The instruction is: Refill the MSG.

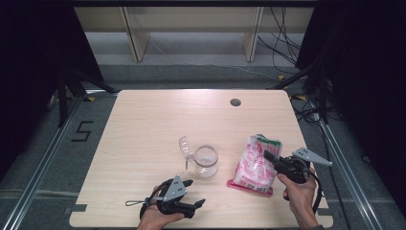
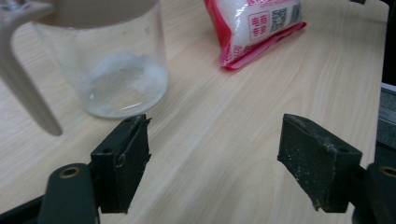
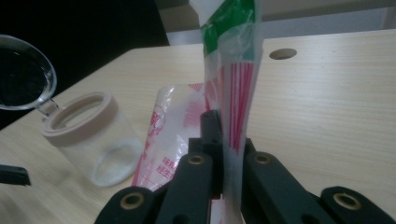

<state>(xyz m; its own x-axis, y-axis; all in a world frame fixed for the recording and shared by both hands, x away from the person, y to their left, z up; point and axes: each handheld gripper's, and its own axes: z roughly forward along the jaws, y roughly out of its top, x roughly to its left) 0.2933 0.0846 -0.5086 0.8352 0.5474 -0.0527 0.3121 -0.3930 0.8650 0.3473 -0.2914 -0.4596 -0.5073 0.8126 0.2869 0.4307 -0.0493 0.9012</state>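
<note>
A pale wooden table [image 1: 143, 143] stood on a grey floor between dark curtains, with a cable hole [image 1: 235, 102] near its far right corner. Toward the near edge, about midway along it, stood an open glass jar [image 1: 206, 161] with a beige collar and a thin layer of white granules on its bottom; its hinged lid [image 1: 185, 146] was swung back to the far left, leaving the mouth free to receive a pour. Nearer the right edge, the red-and-white bag [image 1: 256, 165] of white granules rested on its sealed bottom edge, its top drawn upward. The right gripper [image 1: 269, 156] had its jaws pressed together on the thin film at the upper part of the bag, as the right gripper view showed [image 3: 233, 126]; a pinch on the loose upper film would probably let the bag be lifted and tipped without squeezing the contents. The left gripper [image 1: 191, 191] lay low at the near edge, jaws spread and holding nothing, pointed at the jar [image 2: 116, 70] from just beside it, presumably placed there to steady the jar when needed.
</note>
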